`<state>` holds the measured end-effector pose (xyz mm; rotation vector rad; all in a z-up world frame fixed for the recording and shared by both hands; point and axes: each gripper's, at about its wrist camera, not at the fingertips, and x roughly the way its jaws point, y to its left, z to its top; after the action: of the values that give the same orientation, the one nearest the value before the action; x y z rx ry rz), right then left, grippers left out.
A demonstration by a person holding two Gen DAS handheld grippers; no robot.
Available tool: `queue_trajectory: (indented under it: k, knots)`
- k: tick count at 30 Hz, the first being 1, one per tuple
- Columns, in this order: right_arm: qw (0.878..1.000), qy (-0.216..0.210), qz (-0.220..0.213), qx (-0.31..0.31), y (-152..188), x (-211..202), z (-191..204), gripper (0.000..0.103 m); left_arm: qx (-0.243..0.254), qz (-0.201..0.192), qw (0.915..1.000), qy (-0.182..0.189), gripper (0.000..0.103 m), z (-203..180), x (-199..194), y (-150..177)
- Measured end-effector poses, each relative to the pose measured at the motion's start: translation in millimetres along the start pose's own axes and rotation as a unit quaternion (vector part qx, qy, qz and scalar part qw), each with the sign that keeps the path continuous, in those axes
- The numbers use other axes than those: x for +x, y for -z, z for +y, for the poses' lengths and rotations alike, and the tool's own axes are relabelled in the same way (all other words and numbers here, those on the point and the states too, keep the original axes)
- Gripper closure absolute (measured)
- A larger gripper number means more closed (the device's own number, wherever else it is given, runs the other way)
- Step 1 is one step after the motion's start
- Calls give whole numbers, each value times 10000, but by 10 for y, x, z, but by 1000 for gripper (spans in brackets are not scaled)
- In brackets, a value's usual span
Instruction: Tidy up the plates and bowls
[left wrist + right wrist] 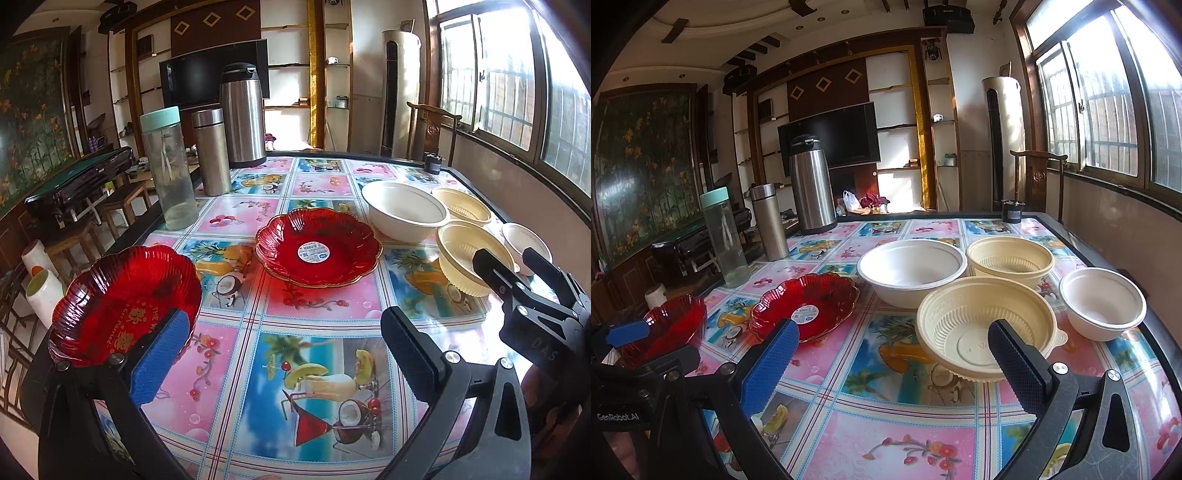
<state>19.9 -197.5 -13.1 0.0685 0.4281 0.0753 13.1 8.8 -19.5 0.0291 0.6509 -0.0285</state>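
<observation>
Two red plates lie near the left edge of the table [317,354]: the near red plate [122,302] touches the left gripper [288,347], whose jaws stand wide and hold nothing. The cream bowl [982,328] sits just ahead of the right gripper [890,358], which is equally wide and empty.

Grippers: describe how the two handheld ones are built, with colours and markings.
Both are black two-finger frames with silver rivets. The left gripper has one blue textured pad and one black ribbed pad; the right gripper has the same pairing. White lettering reads "GenRobot.AI" on the left one and "DAS" on the right. No cables or sleeves show.
</observation>
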Motion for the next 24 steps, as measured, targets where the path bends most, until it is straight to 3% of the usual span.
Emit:
queue_trajectory:
  k: [13, 24]
  knots:
    - [9999, 145, 25, 51, -28, 15, -40, 0, 7, -127, 9998, -124, 0, 75, 64, 45]
    - [9995, 250, -212, 42, -55, -59, -69, 0, -314, -788, 9960, -292, 0, 257, 37, 69]
